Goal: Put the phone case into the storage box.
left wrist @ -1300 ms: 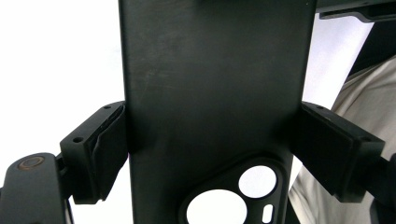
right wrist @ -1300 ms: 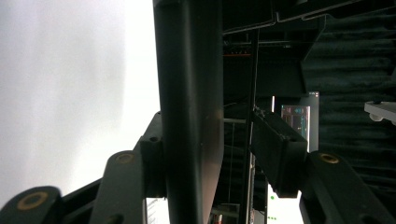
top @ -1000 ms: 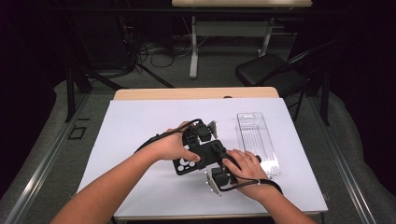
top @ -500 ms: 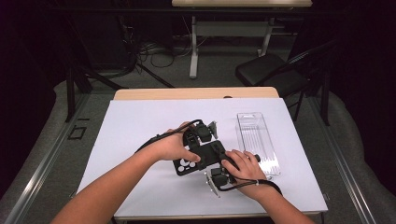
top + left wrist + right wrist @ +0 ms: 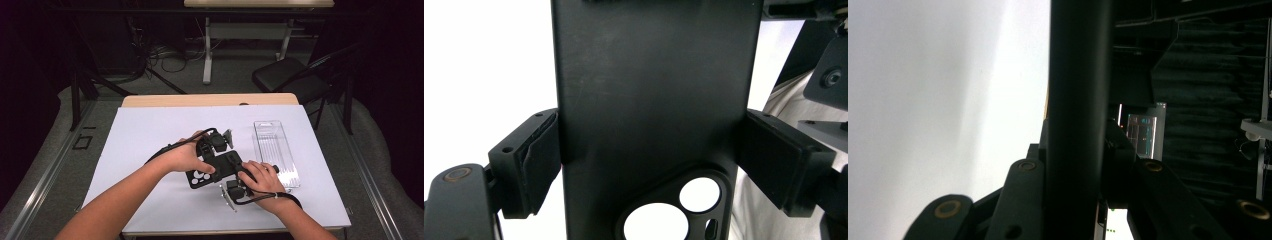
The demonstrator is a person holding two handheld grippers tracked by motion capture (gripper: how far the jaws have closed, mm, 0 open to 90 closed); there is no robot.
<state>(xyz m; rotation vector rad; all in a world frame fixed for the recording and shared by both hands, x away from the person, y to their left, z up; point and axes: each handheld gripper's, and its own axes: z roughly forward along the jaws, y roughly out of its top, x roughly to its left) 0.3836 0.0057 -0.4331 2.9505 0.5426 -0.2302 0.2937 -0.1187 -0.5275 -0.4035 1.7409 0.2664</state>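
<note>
A black phone case (image 5: 649, 110) is held between both claws above the white table (image 5: 150, 135), near its middle, just left of a clear plastic box (image 5: 275, 150) lying on the table

Left claw (image 5: 649, 145) – set wide, clamped across the width of the case; in the left gripper view both pads (image 5: 541, 155) are seen pressed flat against the case's long edges, just above the camera cut-outs. The back of the case is faced toward that camera, cut-outs at the bottom of the view

Right claw (image 5: 1075, 165) – jaws have just been closing, now narrow, with the case seen edge-on between them in the right gripper view. The case's thin edge is run up the middle of that view as a dark vertical bar; the jaws are pressed to it from either side, so the case is gripped across its thickness

In the high view the case is seen tilted, camera end toward the person, with the left hand (image 5: 187, 155) wrapped over its upper-left part and the right hand (image 5: 260, 177) at its lower-right end. Both hands are set close together, nearly touching across the case

The clear box is not touched by either claw – it is left flat on the table, right of the right hand
</note>
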